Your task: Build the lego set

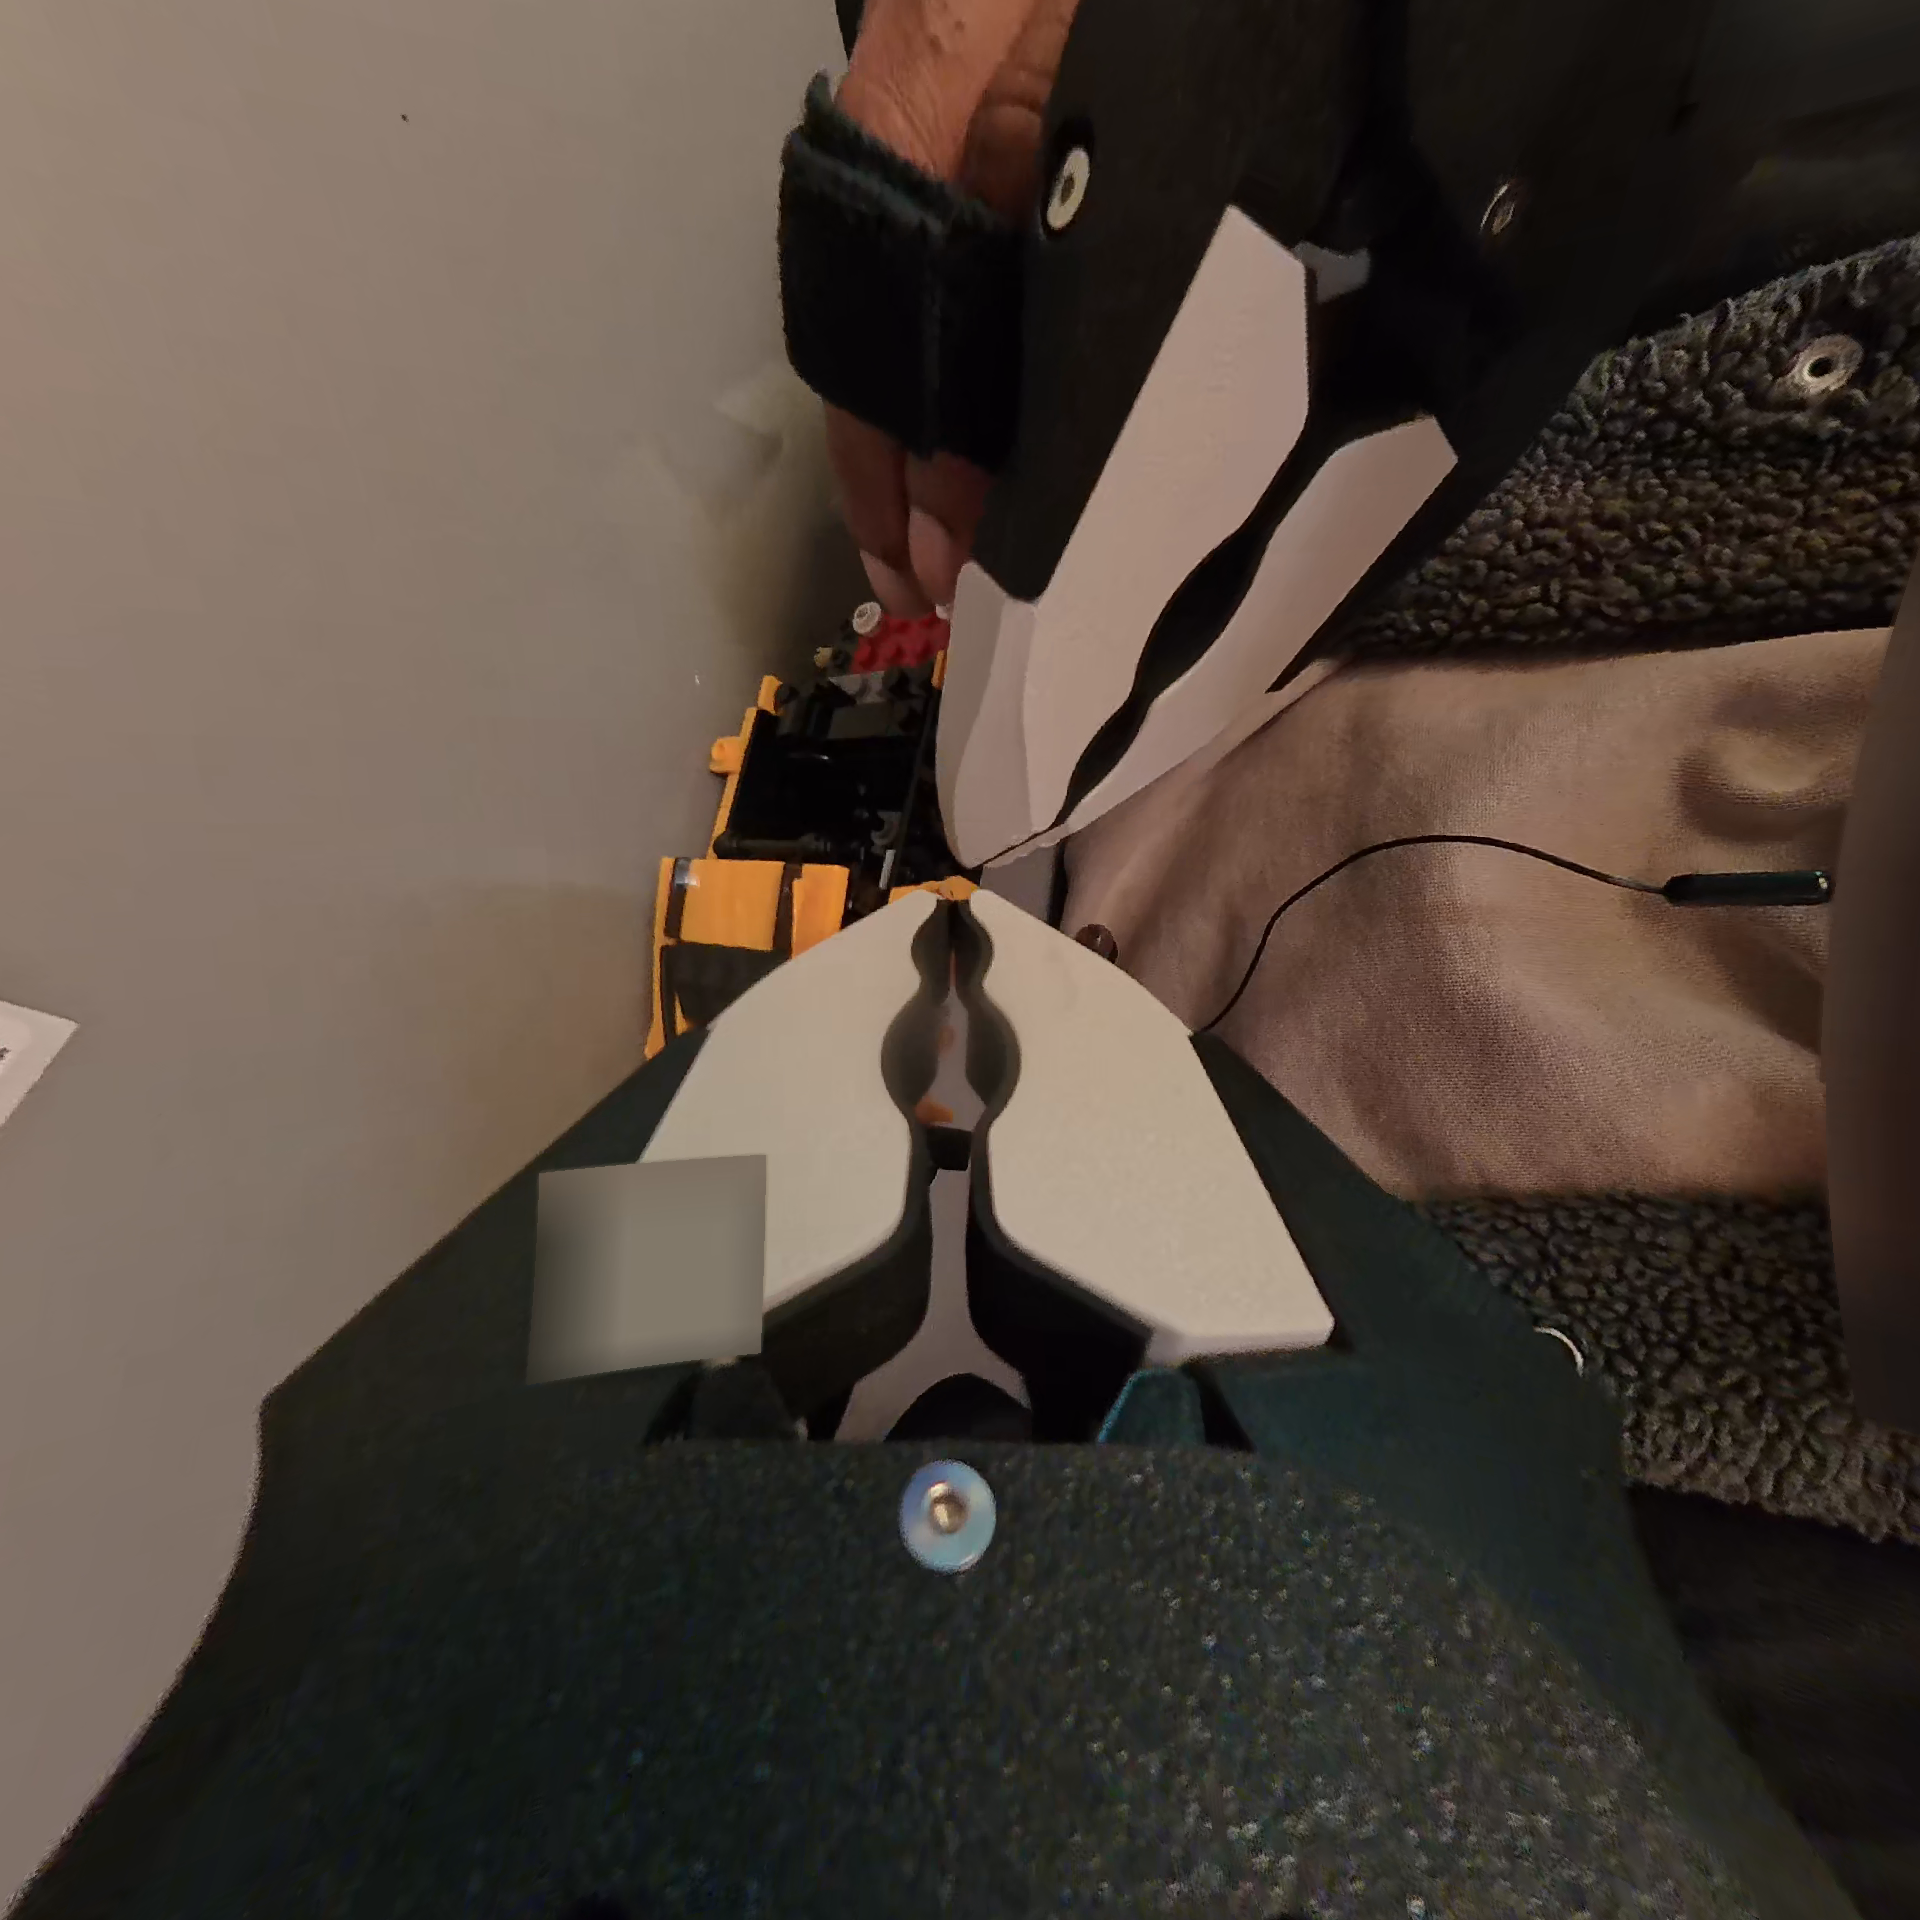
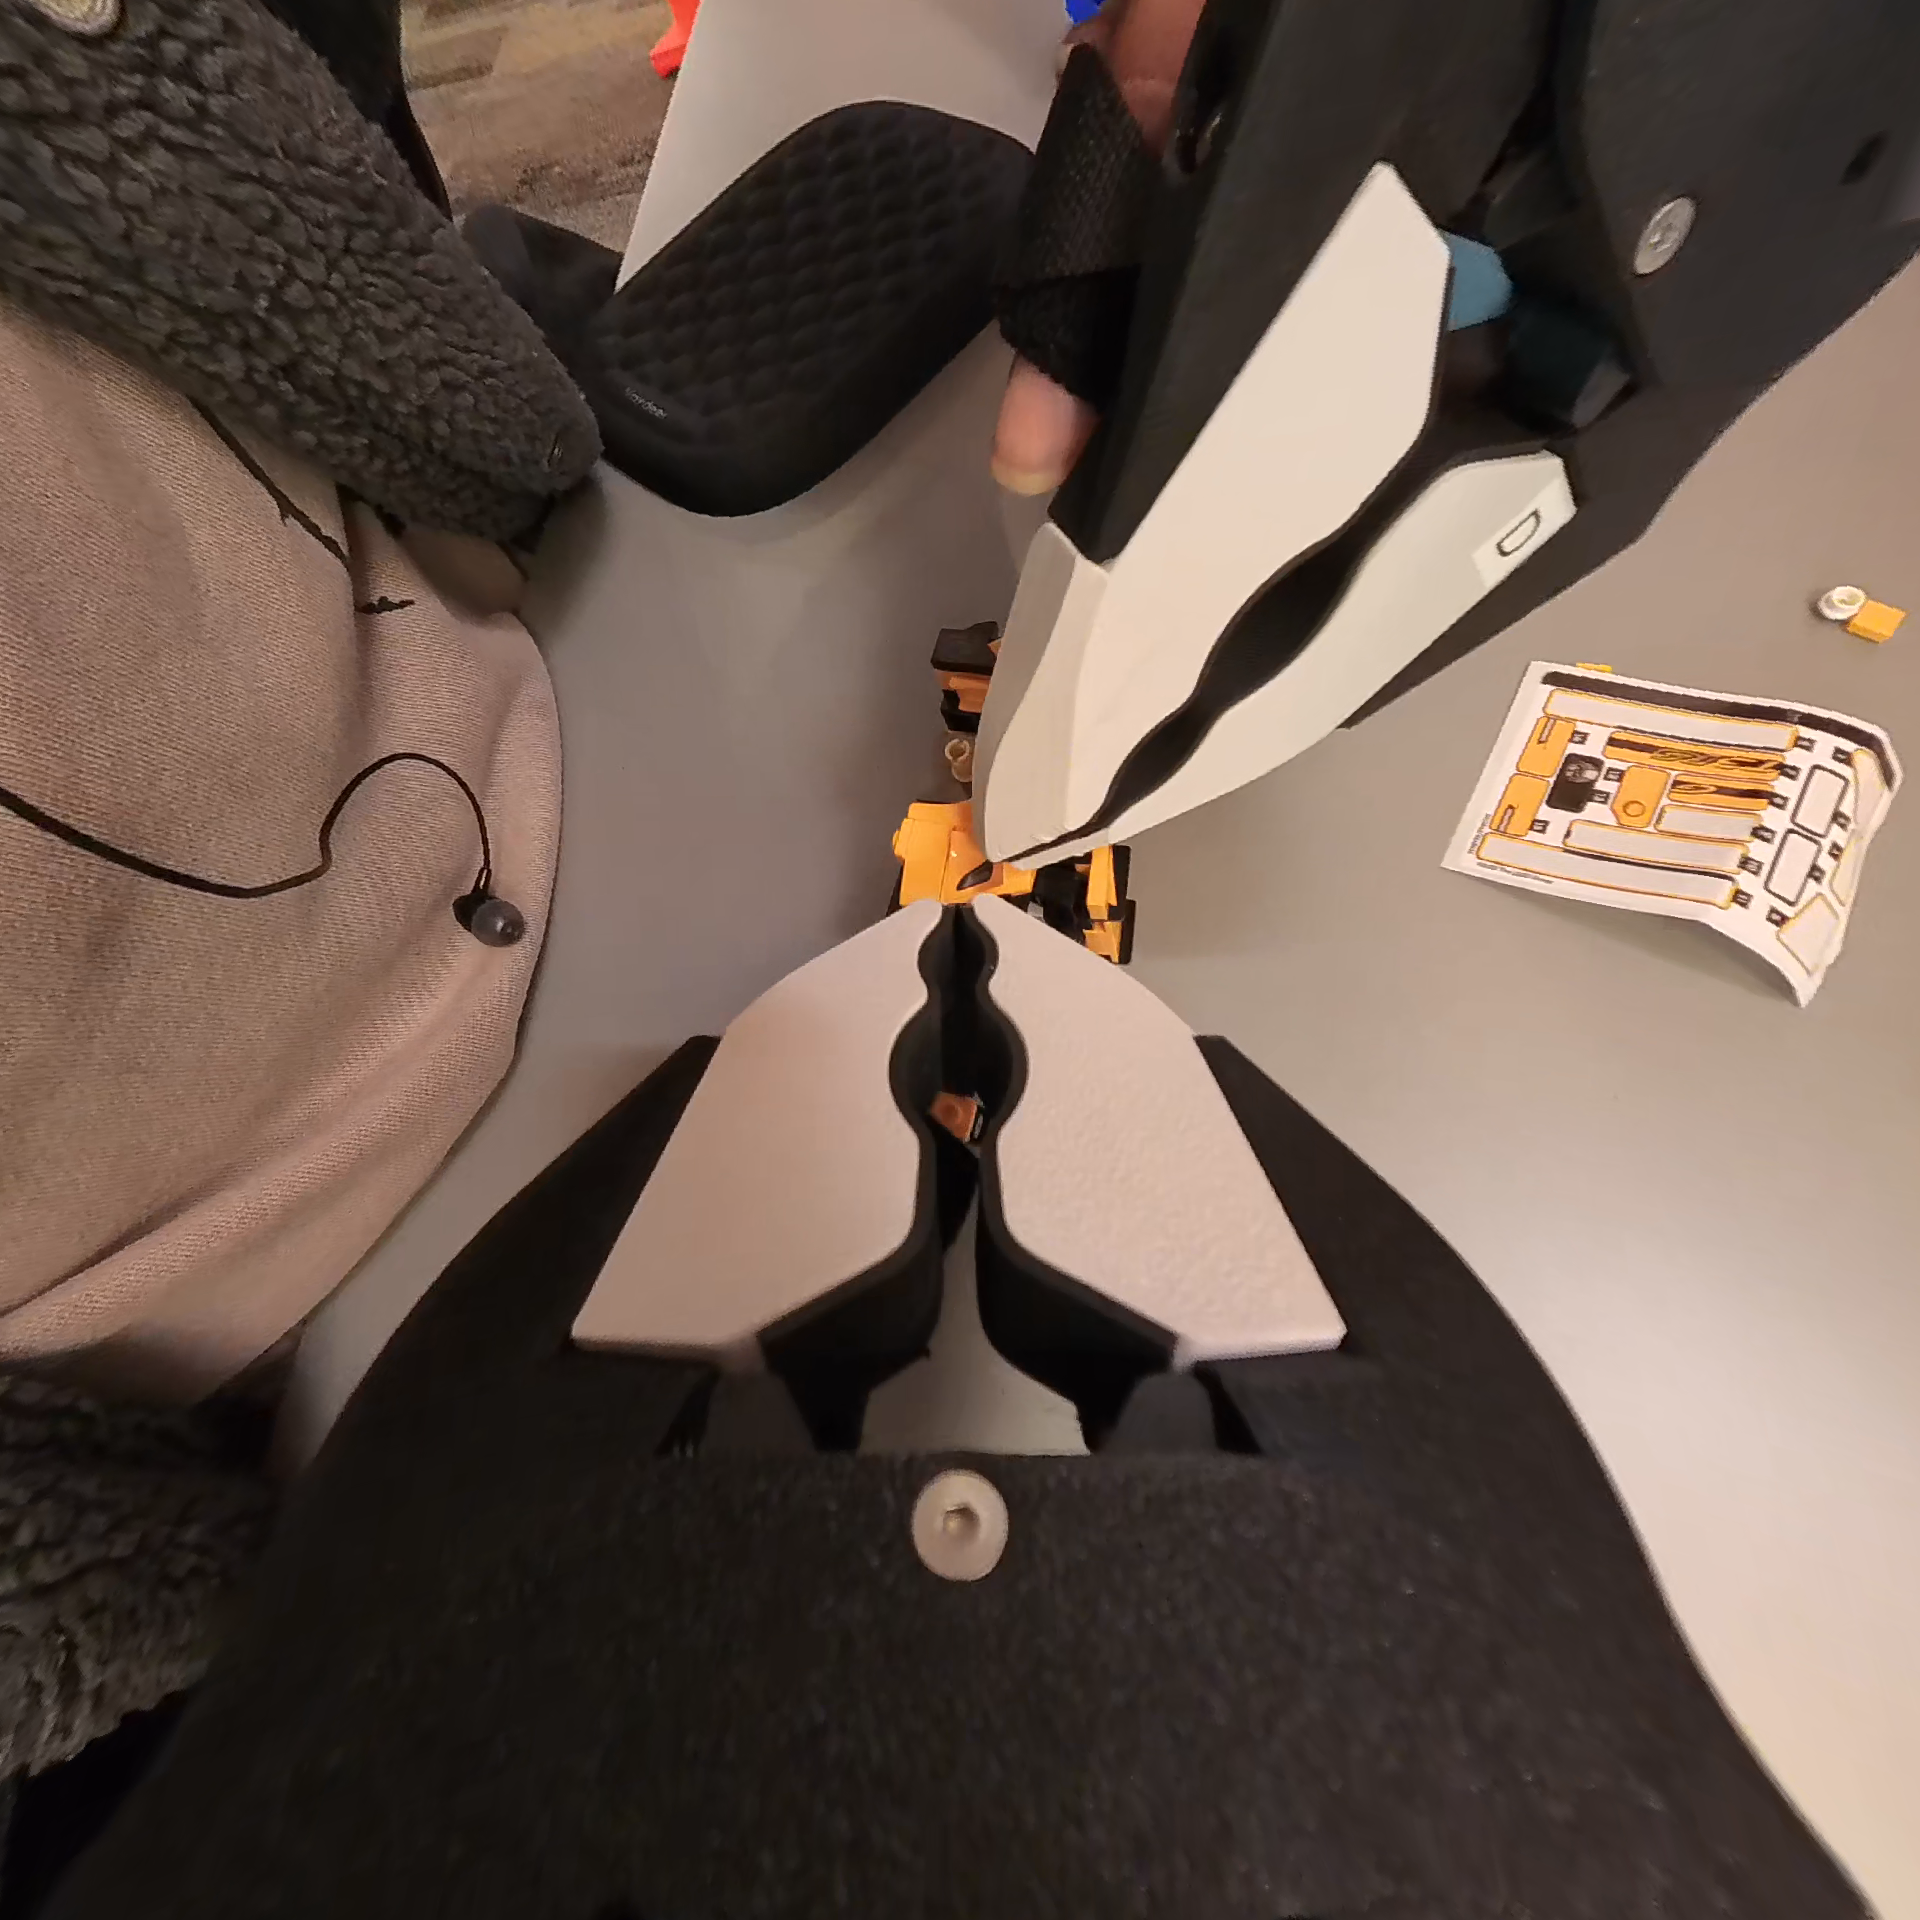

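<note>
Left wrist view: left gripper (image 1: 951,906) is sitting clenched, tips pinching an orange edge of the toy truck (image 1: 758,831) on the grey table (image 1: 312,623). Right gripper (image 2: 958,914) is likewise closed, touching the truck, sticker sheet (image 2: 1673,821) lying nearby.

- We see a plain grey table (image 2: 1455,1195).
- On it we find a yellow-and-black brick model (image 2: 1101,904), a curled sticker sheet (image 2: 1673,821), a small loose yellow piece (image 2: 1870,615) and a black padded case (image 2: 790,312).
</note>
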Available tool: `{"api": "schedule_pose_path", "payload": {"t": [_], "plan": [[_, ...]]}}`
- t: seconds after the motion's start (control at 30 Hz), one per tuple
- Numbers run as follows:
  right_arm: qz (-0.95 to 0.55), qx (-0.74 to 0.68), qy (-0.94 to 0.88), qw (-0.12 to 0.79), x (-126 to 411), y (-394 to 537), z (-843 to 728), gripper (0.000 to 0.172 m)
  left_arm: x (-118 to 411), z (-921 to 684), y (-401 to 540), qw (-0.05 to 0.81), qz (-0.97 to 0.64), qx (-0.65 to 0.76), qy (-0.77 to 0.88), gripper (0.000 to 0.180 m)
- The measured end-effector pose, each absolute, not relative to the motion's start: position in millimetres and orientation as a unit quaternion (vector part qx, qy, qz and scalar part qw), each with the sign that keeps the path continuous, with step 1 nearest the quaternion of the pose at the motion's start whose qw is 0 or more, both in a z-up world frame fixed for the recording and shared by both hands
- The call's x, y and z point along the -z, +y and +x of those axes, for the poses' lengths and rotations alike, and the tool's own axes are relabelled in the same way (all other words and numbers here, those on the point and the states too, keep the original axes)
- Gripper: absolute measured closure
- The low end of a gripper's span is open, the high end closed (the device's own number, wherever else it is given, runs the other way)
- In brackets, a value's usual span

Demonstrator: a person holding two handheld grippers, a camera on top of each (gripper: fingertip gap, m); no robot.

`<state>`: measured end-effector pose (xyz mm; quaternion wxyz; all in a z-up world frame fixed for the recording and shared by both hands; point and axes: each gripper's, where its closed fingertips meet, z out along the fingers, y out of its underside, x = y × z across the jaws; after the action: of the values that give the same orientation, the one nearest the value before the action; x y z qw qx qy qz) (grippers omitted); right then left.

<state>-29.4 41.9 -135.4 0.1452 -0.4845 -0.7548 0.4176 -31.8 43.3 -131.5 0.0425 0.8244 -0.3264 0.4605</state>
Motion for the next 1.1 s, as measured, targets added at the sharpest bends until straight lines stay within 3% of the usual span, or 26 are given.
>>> {"api": "schedule_pose_path", "payload": {"t": [1.1], "plan": [[-0.451,-0.403,-0.773,0.190,135.8,39.0,-30.6,0.172,131.4,-31.6,44.1,0.060,0.823,-0.445,-0.348,0.180]]}}
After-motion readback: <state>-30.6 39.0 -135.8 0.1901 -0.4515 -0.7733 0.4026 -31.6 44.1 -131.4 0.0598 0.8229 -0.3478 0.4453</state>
